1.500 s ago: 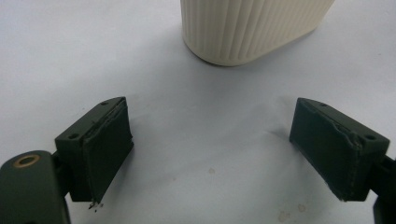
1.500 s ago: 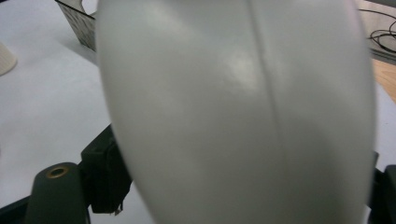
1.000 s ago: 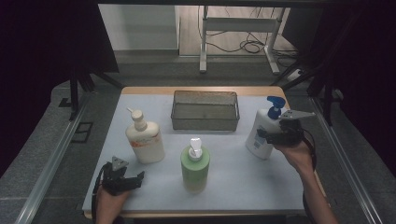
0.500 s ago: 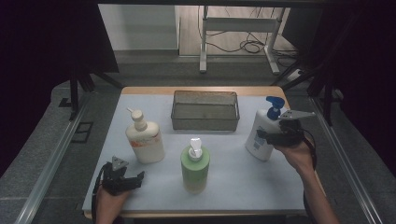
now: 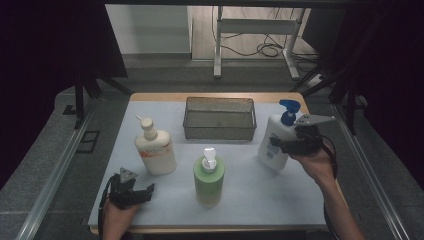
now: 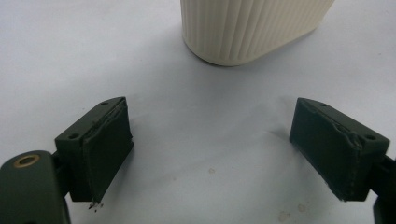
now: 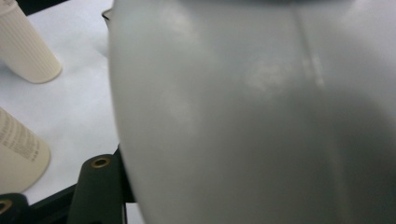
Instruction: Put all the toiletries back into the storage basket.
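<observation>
A white bottle with a blue pump (image 5: 272, 142) is at the right of the table, and my right gripper (image 5: 287, 146) is shut on its body from the right. Up close, the white bottle's wall (image 7: 257, 116) fills the right gripper view, with one black finger (image 7: 100, 186) against its left side. My left gripper (image 5: 145, 192) rests open at the front left, with nothing between its fingers (image 6: 212, 154). A cream ribbed pump bottle (image 5: 156, 150) (image 6: 247, 28) stands just beyond it. A green pump bottle (image 5: 208, 180) stands at the front centre.
A dark wire basket (image 5: 220, 132) sits at the back centre of the table, with nothing in it. A pale mat (image 5: 250, 200) covers the tabletop. The table's edges drop to a grey floor on both sides.
My right gripper has shifted slightly with the white bottle, which now sits a little higher and leans. The left gripper has stayed put.
</observation>
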A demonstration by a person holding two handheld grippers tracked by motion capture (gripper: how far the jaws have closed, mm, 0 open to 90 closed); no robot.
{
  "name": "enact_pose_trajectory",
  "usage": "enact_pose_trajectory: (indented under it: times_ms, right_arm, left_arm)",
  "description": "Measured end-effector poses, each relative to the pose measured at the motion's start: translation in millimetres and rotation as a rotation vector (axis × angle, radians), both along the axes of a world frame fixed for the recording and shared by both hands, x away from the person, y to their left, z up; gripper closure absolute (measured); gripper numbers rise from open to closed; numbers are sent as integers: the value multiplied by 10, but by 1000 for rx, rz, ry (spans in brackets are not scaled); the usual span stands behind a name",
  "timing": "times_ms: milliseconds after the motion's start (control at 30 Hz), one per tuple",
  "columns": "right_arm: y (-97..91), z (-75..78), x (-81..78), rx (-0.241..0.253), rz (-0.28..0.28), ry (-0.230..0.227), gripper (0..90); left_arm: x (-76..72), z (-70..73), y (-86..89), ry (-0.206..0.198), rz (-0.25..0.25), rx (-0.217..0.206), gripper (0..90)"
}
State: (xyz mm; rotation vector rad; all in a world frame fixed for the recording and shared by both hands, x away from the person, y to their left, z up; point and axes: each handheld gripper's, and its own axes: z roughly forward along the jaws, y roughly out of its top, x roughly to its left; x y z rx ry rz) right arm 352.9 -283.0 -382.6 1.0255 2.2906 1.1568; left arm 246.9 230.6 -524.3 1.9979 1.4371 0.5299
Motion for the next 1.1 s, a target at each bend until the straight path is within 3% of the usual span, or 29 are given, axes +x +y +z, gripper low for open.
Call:
enact_pose_trajectory:
  times_ms: [467, 1100]
  right_arm:
    - [248, 186, 35, 0, 45, -21, 374]
    - [598, 373, 175, 9, 44, -31, 374]
  left_arm:
    - [2, 1, 3, -1, -3, 2, 124]
    - [3, 1, 3, 0, -3, 2, 124]
